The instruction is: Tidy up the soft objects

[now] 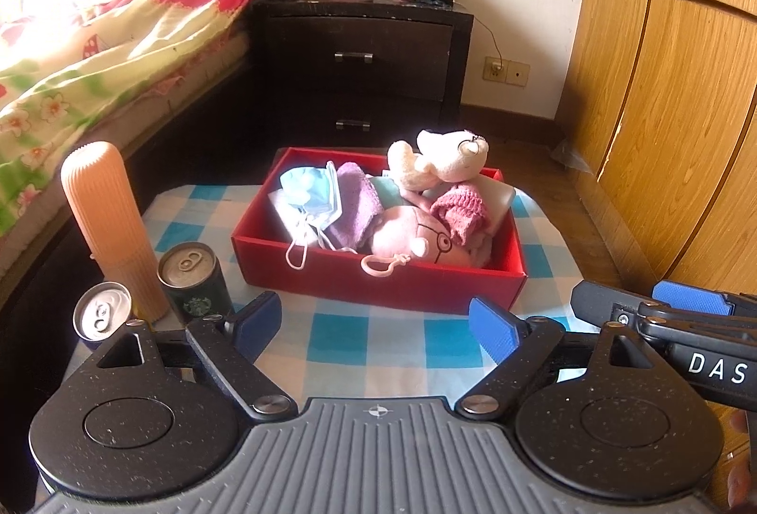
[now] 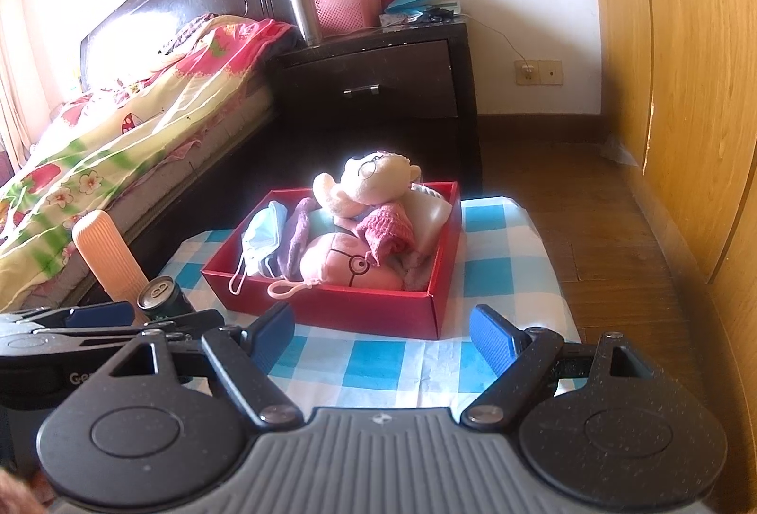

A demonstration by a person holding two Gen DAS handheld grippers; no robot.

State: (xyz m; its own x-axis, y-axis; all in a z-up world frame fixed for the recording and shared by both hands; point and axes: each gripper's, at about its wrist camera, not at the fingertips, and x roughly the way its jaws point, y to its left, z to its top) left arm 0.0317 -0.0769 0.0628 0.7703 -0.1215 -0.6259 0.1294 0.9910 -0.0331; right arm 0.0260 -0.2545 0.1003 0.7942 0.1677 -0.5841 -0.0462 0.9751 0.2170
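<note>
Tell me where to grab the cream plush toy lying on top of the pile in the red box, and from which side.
Grip the cream plush toy across its raised arm, coming from above on the bed side. It lies on top of the pile in the red box, and that arm sticks up clear of the face mask and the pink knit, likely narrow enough for the open right gripper.

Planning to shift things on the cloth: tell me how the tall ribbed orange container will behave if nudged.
The orange container stands upright, tall and narrow, so it probably tips easily. Being round, it would likely roll once down. Two cans stand right beside it and might get knocked.
</note>
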